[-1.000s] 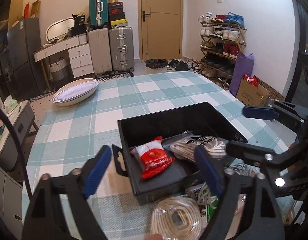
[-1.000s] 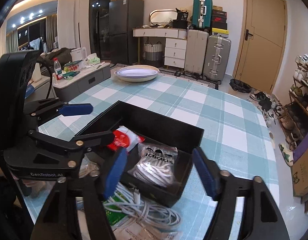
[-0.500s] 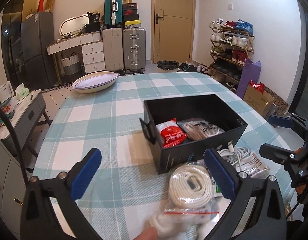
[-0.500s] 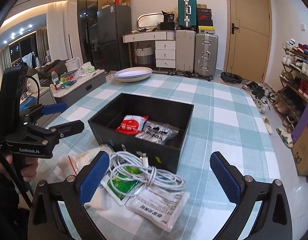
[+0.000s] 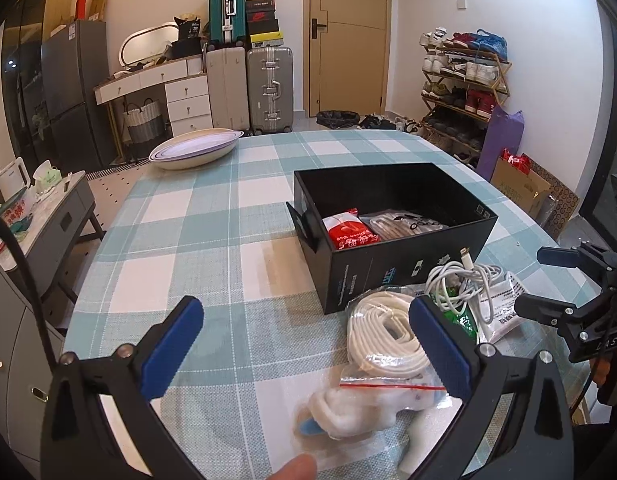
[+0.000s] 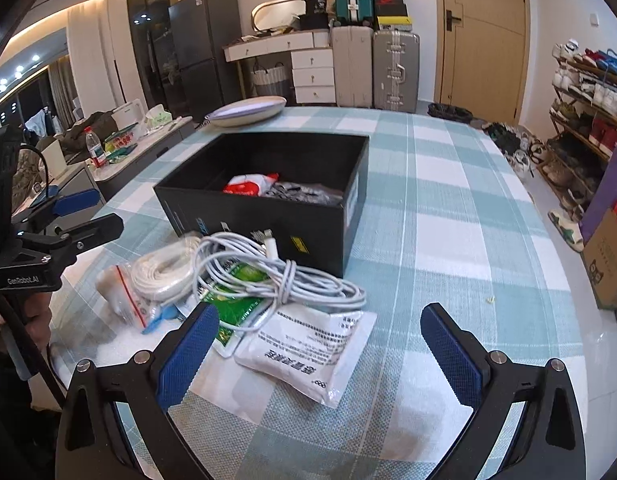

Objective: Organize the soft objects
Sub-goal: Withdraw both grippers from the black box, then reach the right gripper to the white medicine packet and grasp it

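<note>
A black box (image 5: 404, 276) (image 6: 268, 220) stands on the checked table; inside lie a red packet (image 5: 348, 234) (image 6: 248, 184) and a clear bag of grey cord (image 5: 404, 224) (image 6: 304, 194). In front of it is a pile: a bagged white rope coil (image 5: 380, 336) (image 6: 164, 276), a white cable bundle (image 5: 464, 276) (image 6: 276, 276), a green packet (image 6: 236, 306), a white sachet (image 6: 308, 348) and a zip bag of white stuff (image 5: 360, 412) (image 6: 124, 300). My left gripper (image 5: 304, 340) is open, its right finger over the rope coil. My right gripper (image 6: 318, 346) is open above the sachet.
A stack of white plates (image 5: 196, 148) (image 6: 248, 110) sits at the table's far edge. Suitcases, a dresser and a shoe rack line the room behind. A low side table (image 5: 36, 216) with a bottle stands left of the table. A fingertip (image 5: 292, 468) shows at the bottom.
Both grippers have pulled back from over the box toward the pile in front of it, and their jaws stand wider than a second ago. The red packet and cord bag lie in the box.
</note>
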Action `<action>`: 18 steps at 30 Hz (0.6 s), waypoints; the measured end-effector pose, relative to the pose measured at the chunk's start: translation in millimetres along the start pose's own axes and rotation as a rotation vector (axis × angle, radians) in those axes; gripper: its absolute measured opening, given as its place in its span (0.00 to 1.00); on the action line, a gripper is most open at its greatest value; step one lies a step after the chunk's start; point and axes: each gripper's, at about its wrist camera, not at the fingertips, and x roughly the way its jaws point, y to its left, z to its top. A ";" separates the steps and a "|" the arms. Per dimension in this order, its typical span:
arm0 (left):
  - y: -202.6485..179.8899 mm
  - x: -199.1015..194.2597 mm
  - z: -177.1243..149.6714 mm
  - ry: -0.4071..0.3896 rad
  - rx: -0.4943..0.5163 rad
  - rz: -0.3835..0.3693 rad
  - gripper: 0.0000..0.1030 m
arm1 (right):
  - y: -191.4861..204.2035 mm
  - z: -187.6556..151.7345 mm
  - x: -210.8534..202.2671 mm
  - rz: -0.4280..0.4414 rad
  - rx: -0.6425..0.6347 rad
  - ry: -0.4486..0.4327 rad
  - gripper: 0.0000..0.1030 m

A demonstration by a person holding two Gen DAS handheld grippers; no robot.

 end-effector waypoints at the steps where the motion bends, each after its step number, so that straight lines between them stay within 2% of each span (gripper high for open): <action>1: -0.8 0.6 -0.4 0.003 0.002 0.001 1.00 | -0.5 -0.4 2.5 -0.002 0.003 0.010 0.99; 18: -2.8 4.2 -1.7 0.025 0.008 -0.026 1.00 | -11.1 -10.2 29.1 -0.071 -0.003 0.135 0.99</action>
